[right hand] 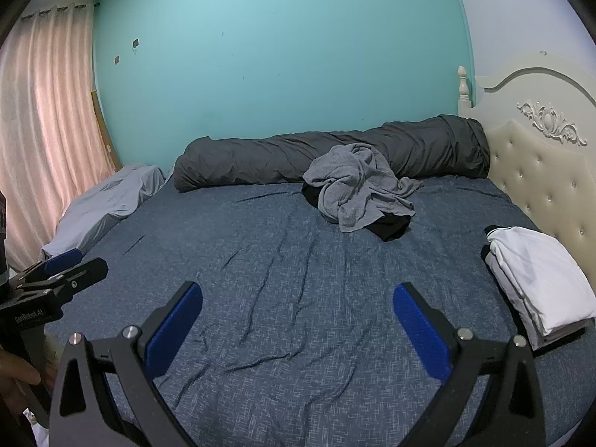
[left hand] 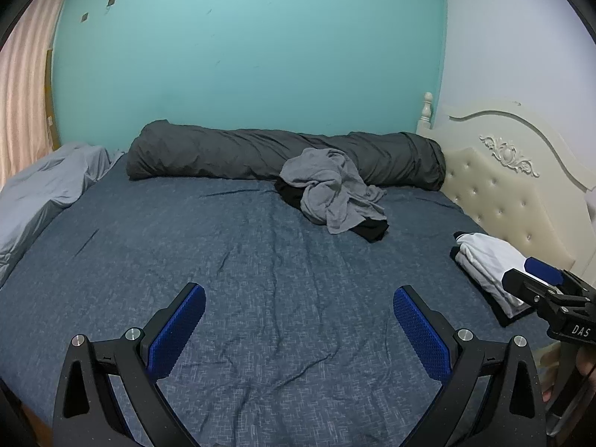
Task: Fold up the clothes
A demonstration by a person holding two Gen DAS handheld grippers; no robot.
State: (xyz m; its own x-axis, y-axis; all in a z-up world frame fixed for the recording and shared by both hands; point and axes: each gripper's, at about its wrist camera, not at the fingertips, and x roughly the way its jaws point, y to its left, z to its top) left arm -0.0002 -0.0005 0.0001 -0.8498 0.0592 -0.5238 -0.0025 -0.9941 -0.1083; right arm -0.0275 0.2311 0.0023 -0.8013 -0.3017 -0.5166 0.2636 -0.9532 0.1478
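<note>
A crumpled grey garment (left hand: 333, 190) lies on top of a black garment (left hand: 370, 229) at the far middle of the bed; both also show in the right wrist view, grey (right hand: 359, 186) and black (right hand: 391, 227). A folded stack of white clothes (left hand: 486, 268) (right hand: 540, 279) rests at the bed's right side. My left gripper (left hand: 300, 320) is open and empty above the blue sheet (left hand: 260, 260), well short of the clothes. My right gripper (right hand: 298, 320) is open and empty too; it shows at the right edge of the left wrist view (left hand: 540, 283).
A rolled dark grey duvet (left hand: 283, 154) lies along the teal wall. A light grey pillow (left hand: 41, 193) sits at the left edge. A cream tufted headboard (left hand: 514, 193) bounds the right side. A pink curtain (right hand: 44, 130) hangs at the left.
</note>
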